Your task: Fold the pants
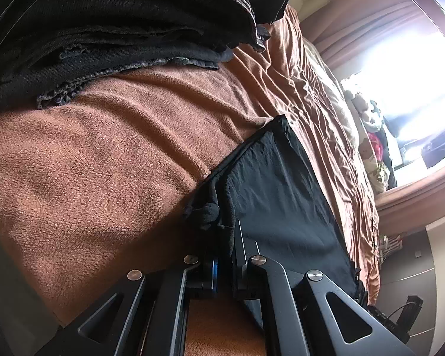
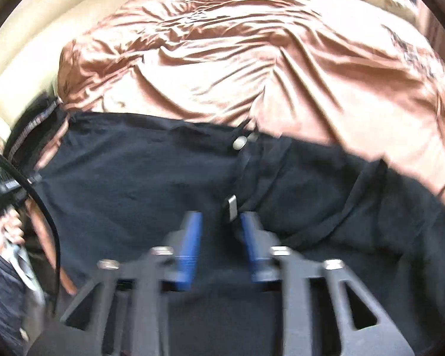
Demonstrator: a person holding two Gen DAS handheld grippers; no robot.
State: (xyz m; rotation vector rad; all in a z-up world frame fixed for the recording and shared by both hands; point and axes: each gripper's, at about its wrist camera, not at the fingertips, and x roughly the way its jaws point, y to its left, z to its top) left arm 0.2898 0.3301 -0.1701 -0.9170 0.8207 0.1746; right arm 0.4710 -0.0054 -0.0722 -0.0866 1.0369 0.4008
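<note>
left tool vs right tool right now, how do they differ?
The left tool is shut on a bunched edge of the black pants; the right tool is open, nothing between its blue pads, above the pants' waist area. The left view is sharp, while the right view is motion-blurred. The left tool has brown blanket beside it; the right has only dark fabric below. Both point down at the same black pants.

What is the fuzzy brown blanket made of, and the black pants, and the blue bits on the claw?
The brown blanket looks like soft fleece: a nubby, matte pile. The black pants seem thin woven cloth, smooth and matte with fine wrinkles. The blue pads on the right claw look like rubber or plastic; the blur leaves that open.
</note>
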